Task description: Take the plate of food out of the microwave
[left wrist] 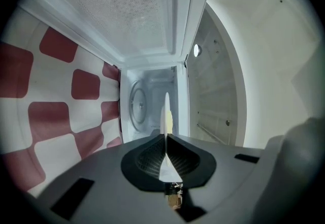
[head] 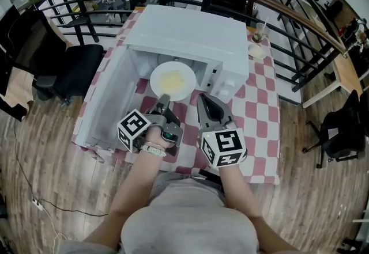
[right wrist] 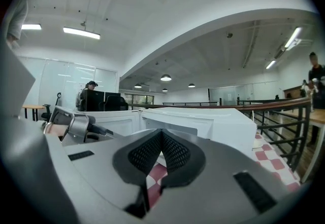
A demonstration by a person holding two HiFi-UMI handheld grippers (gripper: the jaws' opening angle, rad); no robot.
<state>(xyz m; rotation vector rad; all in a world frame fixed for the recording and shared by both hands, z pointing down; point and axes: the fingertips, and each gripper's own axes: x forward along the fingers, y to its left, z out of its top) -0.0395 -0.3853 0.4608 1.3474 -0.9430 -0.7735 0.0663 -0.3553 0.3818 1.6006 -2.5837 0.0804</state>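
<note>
Microwave door point(head: 106, 100) swung wide open at left. Left hand-held gripper point(head: 164, 103) clenched on the near rim of the plate of food point(head: 173, 80), which sits at the microwave point(head: 190, 34) mouth. Right hand-held gripper point(head: 206, 100) clenched on nothing, just right of the plate. Bare checkered surface point(head: 262, 109) further right.

microwave door point(head: 109, 103) standing open along left, plate point(head: 172, 80) at cavity mouth, table point(head: 262, 114) free at right

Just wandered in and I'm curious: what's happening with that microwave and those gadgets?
A person is taking a plate of yellow food from an open white microwave. The left hand-held gripper is clamped on the plate's near rim, at the oven's mouth. The right hand-held gripper hangs beside it, shut and empty.
</note>
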